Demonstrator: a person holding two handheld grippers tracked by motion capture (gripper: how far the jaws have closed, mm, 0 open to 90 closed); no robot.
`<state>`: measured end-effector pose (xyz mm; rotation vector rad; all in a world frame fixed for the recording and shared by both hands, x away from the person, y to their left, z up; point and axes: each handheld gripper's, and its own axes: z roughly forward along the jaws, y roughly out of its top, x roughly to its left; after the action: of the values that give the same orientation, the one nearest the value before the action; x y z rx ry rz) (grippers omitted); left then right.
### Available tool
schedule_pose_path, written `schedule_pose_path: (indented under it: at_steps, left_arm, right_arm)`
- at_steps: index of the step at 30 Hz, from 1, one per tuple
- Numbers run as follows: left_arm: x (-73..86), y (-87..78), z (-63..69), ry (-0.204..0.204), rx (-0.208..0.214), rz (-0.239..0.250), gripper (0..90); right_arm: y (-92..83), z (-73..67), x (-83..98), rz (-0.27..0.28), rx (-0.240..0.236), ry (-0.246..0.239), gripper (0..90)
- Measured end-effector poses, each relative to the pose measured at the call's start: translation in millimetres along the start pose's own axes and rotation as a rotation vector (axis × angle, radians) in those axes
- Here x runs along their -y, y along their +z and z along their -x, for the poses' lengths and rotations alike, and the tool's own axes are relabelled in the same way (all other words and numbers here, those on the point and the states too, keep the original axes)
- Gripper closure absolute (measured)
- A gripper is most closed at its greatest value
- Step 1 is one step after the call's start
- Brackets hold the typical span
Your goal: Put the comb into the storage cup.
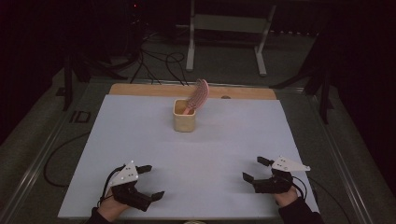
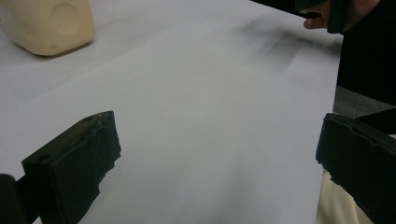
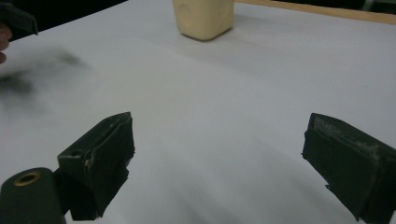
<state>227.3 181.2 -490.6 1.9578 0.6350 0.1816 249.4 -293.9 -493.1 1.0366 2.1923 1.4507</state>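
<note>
Resting low at the near left corner of the white sheet, the left gripper has its jaws spread wide with nothing between them. Toward the far middle of the sheet stands a cream cup, well apart from both grippers, with a pink hairbrush leaning out of it to the right. At the near right, the right gripper likewise gapes empty.

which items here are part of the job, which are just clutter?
In play:
- brush, standing in the cup
- cup
- left gripper, open
- right gripper, open

Lying about:
- white sheet over the table
- metal stand behind the table
- floor cables
</note>
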Motion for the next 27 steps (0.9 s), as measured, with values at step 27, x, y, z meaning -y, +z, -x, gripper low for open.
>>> schedule_pose_path:
  at_steps: [27]
  left_arm:
    - [0.2, -1.6, 0.6, 0.010, -0.008, -0.001, 0.2]
  right_arm:
    - [1.2, 1.5, 14.7, -0.022, 0.027, -0.043, 8.9]
